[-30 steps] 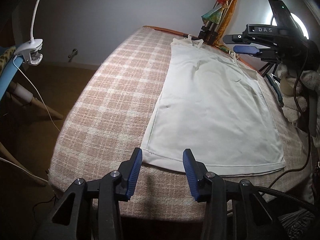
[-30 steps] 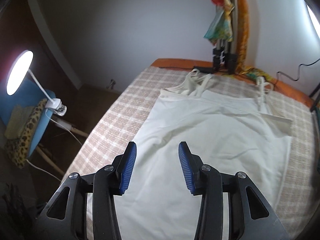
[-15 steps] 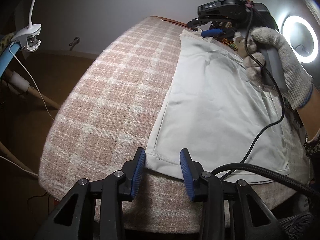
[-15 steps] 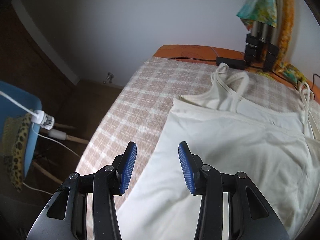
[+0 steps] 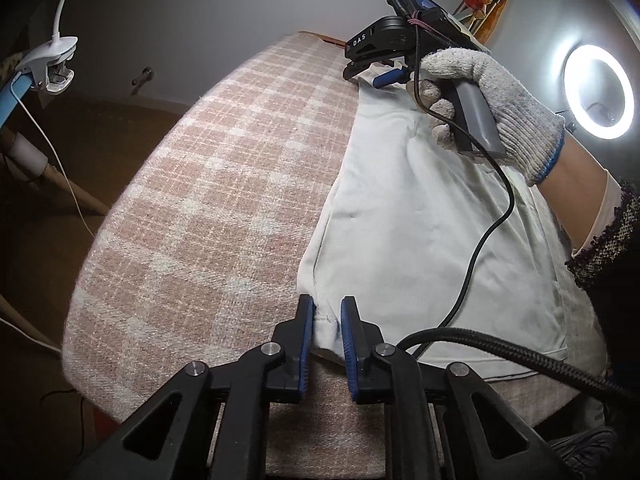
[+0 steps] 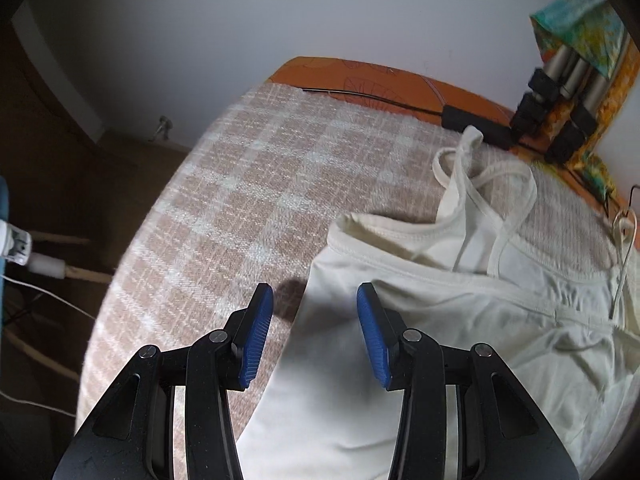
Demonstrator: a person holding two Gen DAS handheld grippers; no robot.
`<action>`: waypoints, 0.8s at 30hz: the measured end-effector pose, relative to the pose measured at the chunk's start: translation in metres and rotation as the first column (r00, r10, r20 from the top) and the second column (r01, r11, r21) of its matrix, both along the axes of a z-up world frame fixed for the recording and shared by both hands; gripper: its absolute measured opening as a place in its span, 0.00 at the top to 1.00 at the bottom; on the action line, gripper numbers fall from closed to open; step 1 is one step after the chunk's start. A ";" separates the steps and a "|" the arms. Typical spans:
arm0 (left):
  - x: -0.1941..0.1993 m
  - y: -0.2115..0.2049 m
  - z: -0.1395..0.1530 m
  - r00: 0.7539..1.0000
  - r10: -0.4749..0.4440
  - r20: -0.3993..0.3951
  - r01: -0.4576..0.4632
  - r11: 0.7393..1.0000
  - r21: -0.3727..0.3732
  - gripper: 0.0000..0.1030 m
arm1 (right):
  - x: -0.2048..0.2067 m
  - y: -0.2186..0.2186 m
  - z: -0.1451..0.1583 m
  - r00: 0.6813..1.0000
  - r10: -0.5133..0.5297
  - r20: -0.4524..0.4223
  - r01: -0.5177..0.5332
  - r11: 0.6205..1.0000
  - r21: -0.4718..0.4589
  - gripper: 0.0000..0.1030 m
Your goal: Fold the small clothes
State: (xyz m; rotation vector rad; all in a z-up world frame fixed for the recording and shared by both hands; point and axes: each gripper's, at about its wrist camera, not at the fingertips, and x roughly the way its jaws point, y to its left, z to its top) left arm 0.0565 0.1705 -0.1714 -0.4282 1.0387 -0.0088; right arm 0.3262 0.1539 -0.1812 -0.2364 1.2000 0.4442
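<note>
A white strappy camisole (image 5: 420,216) lies flat on the pink plaid table cover (image 5: 224,184). My left gripper (image 5: 327,312) is narrowed around the camisole's near left hem corner, with cloth between the blue pads. My right gripper (image 6: 315,300) is open and empty, low over the camisole's left side edge (image 6: 400,320) near the top, just short of the straps (image 6: 480,176). In the left wrist view the right gripper (image 5: 374,74) shows at the far end, held by a gloved hand.
A ring light (image 5: 598,92) glows at the right. A clamp lamp (image 5: 50,62) and cable hang off the left. A tripod with a colourful scarf (image 6: 568,92) and a black cable (image 6: 400,100) stand at the table's far edge.
My left gripper has moved onto the hem corner and narrowed around it. My right gripper has travelled farther toward the strap end and lower, still open.
</note>
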 end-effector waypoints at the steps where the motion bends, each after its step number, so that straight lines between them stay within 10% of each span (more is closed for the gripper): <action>1: 0.000 -0.001 0.001 1.000 -0.002 0.004 0.002 1.000 -0.003 0.94 | 0.000 0.003 0.000 1.000 0.007 0.007 -0.007 1.000 -0.016 0.59; 4: 0.000 -0.006 0.005 1.000 -0.012 0.019 0.012 1.000 0.001 0.96 | 0.000 0.009 -0.001 0.999 0.032 0.019 -0.031 0.998 -0.062 0.62; 9: -0.002 -0.016 0.014 0.998 -0.038 0.050 0.036 0.999 0.026 0.97 | 0.005 0.009 0.000 0.998 0.054 0.024 -0.052 0.996 -0.070 0.95; 24: -0.010 -0.042 0.043 0.984 -0.109 0.144 0.102 0.993 0.053 0.98 | 0.003 -0.056 0.048 0.999 -0.004 0.041 -0.002 0.988 0.155 0.99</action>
